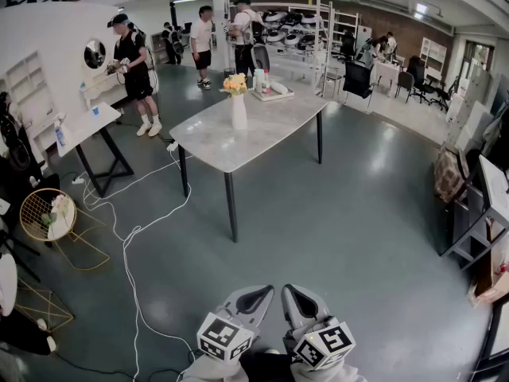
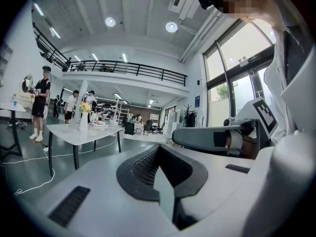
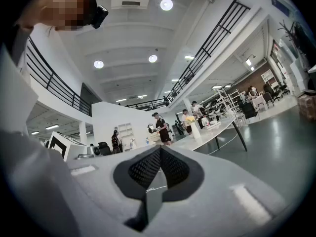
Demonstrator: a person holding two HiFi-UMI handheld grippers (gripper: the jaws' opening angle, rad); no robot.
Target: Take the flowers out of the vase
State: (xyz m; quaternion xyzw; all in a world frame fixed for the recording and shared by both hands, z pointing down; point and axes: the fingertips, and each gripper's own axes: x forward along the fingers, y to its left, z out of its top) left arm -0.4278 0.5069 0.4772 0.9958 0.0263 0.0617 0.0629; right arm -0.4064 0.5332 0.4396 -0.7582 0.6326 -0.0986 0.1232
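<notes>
Left hand-held gripper [image 1: 256, 297] and right hand-held gripper [image 1: 293, 299] sit side by side, jaws together, holding nothing. Open floor [image 1: 334, 221] stretches ahead to the desk [image 1: 262, 130] corner; the vase [image 1: 238, 111] of flowers [image 1: 235, 83] stands well beyond.

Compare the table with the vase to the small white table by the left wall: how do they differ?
The vase table is larger and stands free; the small white table sits by the wall. The vase table's dark legs are straight, the small white table's slanted. The vase table bears the vase, flowers and a tray; the small white table a spray bottle. Both tops are pale.
</notes>
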